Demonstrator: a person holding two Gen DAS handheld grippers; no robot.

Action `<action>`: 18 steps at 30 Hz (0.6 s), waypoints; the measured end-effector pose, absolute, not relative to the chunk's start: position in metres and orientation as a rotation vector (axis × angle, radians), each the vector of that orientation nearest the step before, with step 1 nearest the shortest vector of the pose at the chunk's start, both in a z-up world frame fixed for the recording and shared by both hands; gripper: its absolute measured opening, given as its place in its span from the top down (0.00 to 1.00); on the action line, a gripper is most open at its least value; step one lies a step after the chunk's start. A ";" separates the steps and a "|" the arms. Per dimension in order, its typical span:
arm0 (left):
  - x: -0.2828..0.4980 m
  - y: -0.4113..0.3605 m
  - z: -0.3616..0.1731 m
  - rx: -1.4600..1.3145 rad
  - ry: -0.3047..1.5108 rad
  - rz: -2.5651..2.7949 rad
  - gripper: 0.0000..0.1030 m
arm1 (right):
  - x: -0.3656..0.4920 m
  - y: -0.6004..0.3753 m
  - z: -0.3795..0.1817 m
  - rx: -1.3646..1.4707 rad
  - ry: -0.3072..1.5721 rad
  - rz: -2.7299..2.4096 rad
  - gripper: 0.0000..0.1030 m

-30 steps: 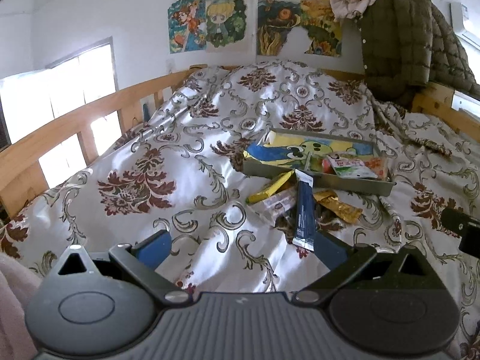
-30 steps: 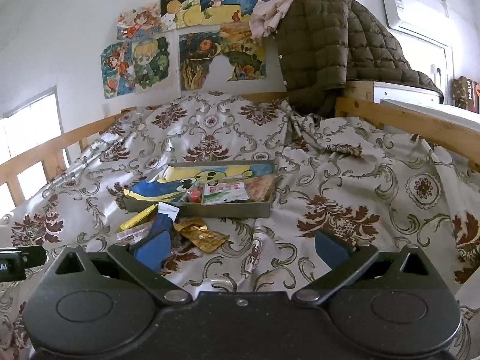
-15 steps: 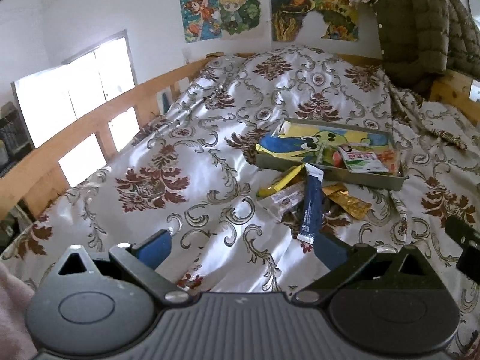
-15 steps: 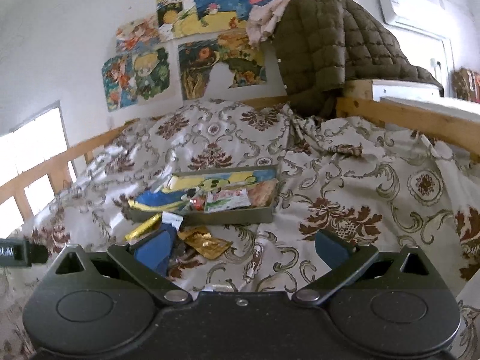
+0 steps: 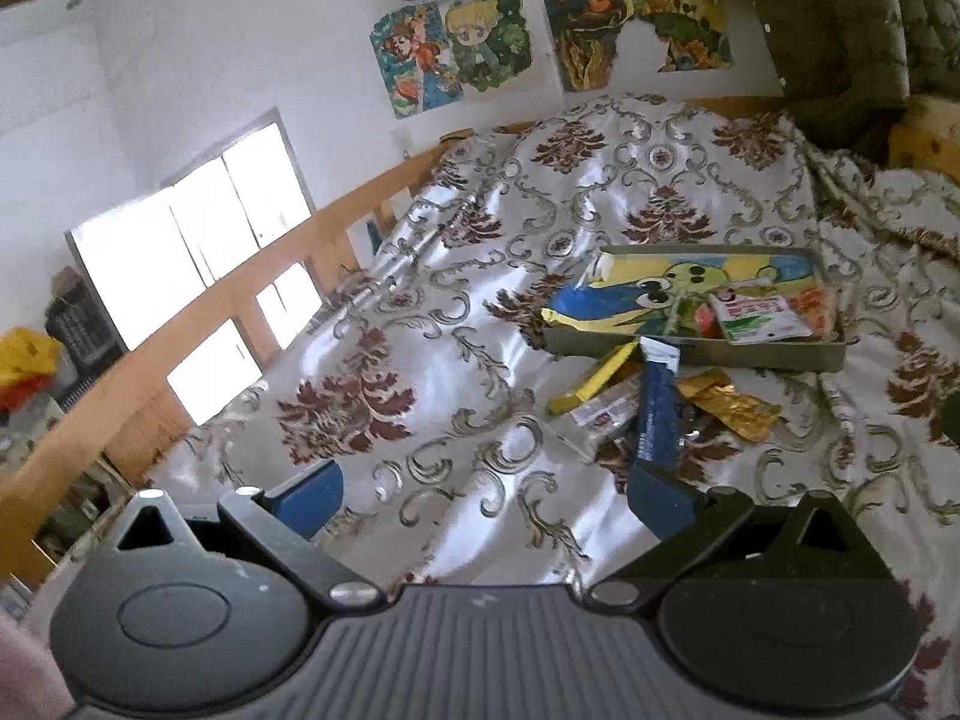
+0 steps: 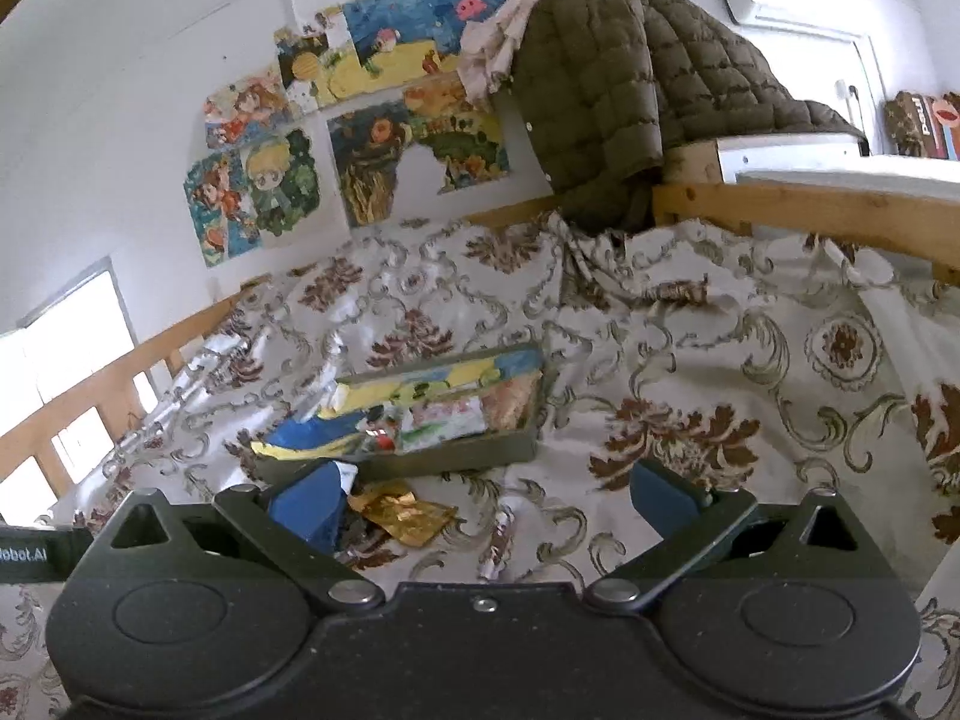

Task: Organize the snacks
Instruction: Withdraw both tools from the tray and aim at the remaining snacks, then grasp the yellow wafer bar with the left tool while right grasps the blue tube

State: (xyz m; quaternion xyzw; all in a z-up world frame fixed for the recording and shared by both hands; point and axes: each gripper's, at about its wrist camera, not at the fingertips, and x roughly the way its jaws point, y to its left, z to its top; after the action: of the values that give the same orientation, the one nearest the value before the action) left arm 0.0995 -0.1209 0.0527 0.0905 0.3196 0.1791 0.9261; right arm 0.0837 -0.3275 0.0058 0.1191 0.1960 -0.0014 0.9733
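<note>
Both tools hang above a bed spread with a white, brown-flowered bedspread [image 5: 480, 312], and both are spread wide with nothing between their blue pads. In the left wrist view the left gripper [image 5: 486, 495] fills the bottom of the frame, and the snacks lie right of centre: a shallow grey tray [image 5: 750, 355] holds a big blue-and-yellow cartoon bag [image 5: 630, 294] on its left side and a white-and-green packet [image 5: 759, 317] on its right. Loose on the cloth just below the tray lie a yellow stick pack [image 5: 591, 377], a clear wrapper [image 5: 600, 414], a dark blue stick pack [image 5: 657, 402] leaning against the tray's front wall, and a crumpled gold wrapper [image 5: 729, 405]. In the right wrist view the right gripper [image 6: 480, 498] sits at the bottom, with the tray [image 6: 456, 456] at the centre of the frame, blurred, and the gold wrapper [image 6: 402, 515] just beyond the left-hand pad. A quilted olive jacket [image 6: 630, 90] drapes over the wooden bed rail [image 6: 780, 204] at the upper right, beside cartoon posters [image 6: 360, 138] on the wall.
</note>
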 end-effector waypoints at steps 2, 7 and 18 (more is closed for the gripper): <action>0.109 -0.120 0.051 0.196 0.679 0.376 0.00 | 0.088 -0.330 0.001 0.252 0.413 -0.008 0.01; 0.139 -0.109 0.041 0.126 0.751 0.432 0.00 | 0.104 -0.329 -0.011 0.267 0.459 -0.015 0.01; 0.202 -0.099 0.001 0.105 0.844 0.387 0.00 | 0.138 -0.307 -0.035 0.211 0.520 0.056 0.01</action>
State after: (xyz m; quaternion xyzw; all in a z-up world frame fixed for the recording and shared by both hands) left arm 0.2015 -0.0990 0.0011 0.0508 0.4070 0.1867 0.8927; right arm 0.1375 -0.3074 -0.0352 0.1040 0.2564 0.0278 0.9606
